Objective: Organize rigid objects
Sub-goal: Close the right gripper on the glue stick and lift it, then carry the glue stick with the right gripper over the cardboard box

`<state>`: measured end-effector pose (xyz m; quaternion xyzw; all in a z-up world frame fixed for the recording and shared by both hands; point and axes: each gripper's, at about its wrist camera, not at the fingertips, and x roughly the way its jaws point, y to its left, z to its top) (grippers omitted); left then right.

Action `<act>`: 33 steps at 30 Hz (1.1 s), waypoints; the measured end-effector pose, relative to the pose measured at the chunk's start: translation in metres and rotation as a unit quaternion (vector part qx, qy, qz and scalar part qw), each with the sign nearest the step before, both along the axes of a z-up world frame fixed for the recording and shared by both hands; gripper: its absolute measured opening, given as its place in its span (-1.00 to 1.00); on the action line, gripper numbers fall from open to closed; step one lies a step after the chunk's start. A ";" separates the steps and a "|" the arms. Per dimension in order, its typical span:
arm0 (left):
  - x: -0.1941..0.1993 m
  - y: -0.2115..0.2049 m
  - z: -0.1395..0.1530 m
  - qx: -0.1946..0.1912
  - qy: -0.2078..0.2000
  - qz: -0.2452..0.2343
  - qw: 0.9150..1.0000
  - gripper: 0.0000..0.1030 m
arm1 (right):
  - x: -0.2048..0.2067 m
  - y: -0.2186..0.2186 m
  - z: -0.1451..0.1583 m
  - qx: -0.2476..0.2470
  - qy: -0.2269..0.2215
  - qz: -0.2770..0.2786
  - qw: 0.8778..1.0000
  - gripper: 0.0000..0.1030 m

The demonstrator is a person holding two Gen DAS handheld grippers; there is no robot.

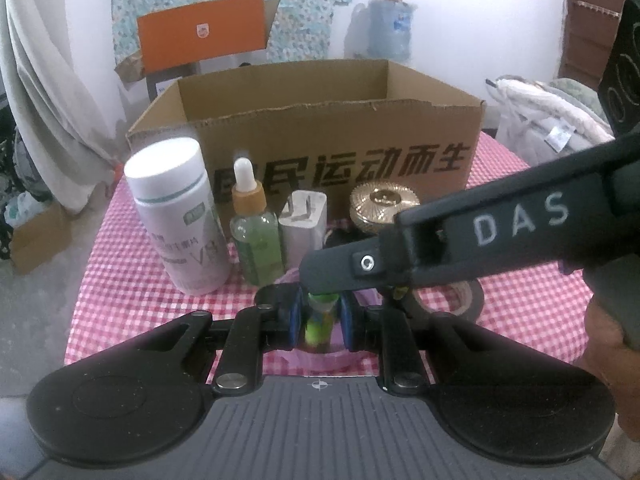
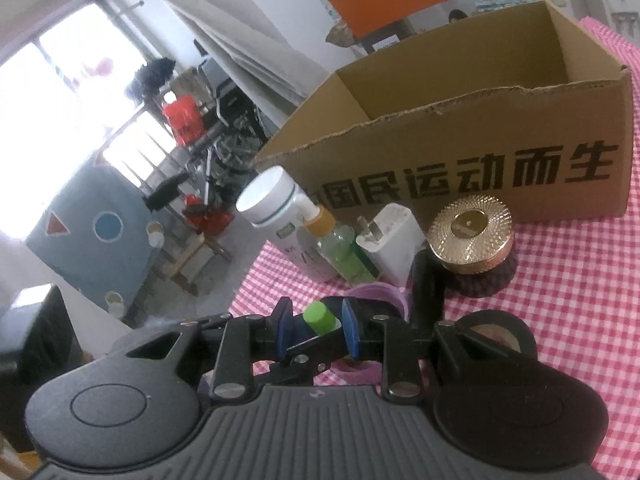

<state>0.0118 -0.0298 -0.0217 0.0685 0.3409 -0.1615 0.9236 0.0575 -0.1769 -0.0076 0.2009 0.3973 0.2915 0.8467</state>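
Note:
A small green-capped tube [image 1: 318, 320] stands inside a pink tape ring [image 1: 320, 356] on the checked tablecloth. My left gripper [image 1: 319, 320] has its blue pads on either side of the tube's body, close to it. My right gripper [image 2: 316, 330] reaches in from the right over the same tube [image 2: 319, 317], its blue pads flanking the green cap with small gaps. The right gripper's black body [image 1: 480, 236] crosses the left wrist view. An open cardboard box [image 1: 320, 140] stands behind.
In front of the box stand a white pill bottle [image 1: 176, 216], a green dropper bottle [image 1: 254, 232], a white charger [image 1: 302, 228] and a gold-lidded jar [image 1: 380, 208]. A black tape roll [image 2: 496, 332] lies to the right. The table edge drops off on the left.

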 end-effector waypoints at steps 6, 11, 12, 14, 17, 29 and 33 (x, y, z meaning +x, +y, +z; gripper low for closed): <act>-0.002 -0.002 -0.005 0.006 0.000 -0.006 1.000 -0.63 | 0.000 0.005 -0.003 -0.015 0.001 0.010 1.000 -0.44; -0.001 -0.003 -0.006 0.011 -0.007 -0.003 1.000 -0.69 | 0.003 0.006 -0.004 -0.020 -0.004 0.008 1.000 -0.58; -0.001 -0.004 -0.006 0.013 -0.008 -0.003 1.000 -0.70 | 0.003 0.006 -0.005 -0.020 -0.004 0.007 1.000 -0.61; -0.002 -0.004 -0.006 0.013 -0.009 -0.002 1.000 -0.71 | 0.003 0.005 -0.005 -0.019 -0.006 0.007 1.000 -0.62; -0.005 -0.006 -0.002 0.021 -0.022 -0.003 1.000 -0.71 | 0.001 0.004 -0.002 -0.020 -0.017 0.005 1.000 -0.64; -0.021 -0.017 0.064 0.036 -0.106 0.007 0.994 -0.71 | -0.015 -0.009 0.063 0.002 -0.097 0.010 0.995 -0.65; -0.005 -0.022 0.101 0.036 -0.137 0.029 0.989 -0.71 | 0.000 -0.009 0.106 -0.001 -0.143 0.028 0.989 -0.65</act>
